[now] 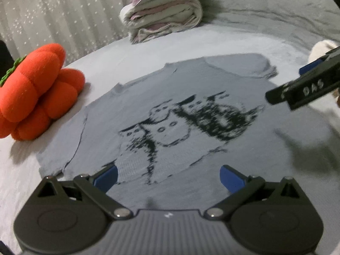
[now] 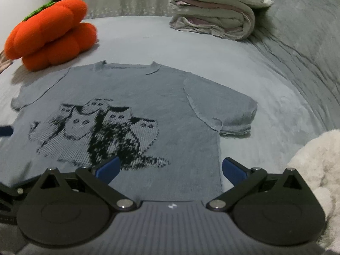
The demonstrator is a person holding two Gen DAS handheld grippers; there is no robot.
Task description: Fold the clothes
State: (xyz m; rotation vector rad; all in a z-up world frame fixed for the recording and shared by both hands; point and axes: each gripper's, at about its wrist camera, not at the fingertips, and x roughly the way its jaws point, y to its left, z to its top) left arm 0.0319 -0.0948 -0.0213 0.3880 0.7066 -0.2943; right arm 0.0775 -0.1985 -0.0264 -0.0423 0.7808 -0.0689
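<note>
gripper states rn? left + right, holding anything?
Left gripper: open, holding nothing, poised over the hem of the grey cat-print T-shirt.
Right gripper: open, holding nothing, over the shirt's lower right edge.

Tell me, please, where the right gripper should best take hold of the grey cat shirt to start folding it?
Probably at the short sleeve's hem on the shirt, coming in low from the shirt's outer side. The shirt lies flat and spread on the bed, and that sleeve's free edge offers a thin layer to pinch. The right gripper is open nearby and holds nothing.
</note>
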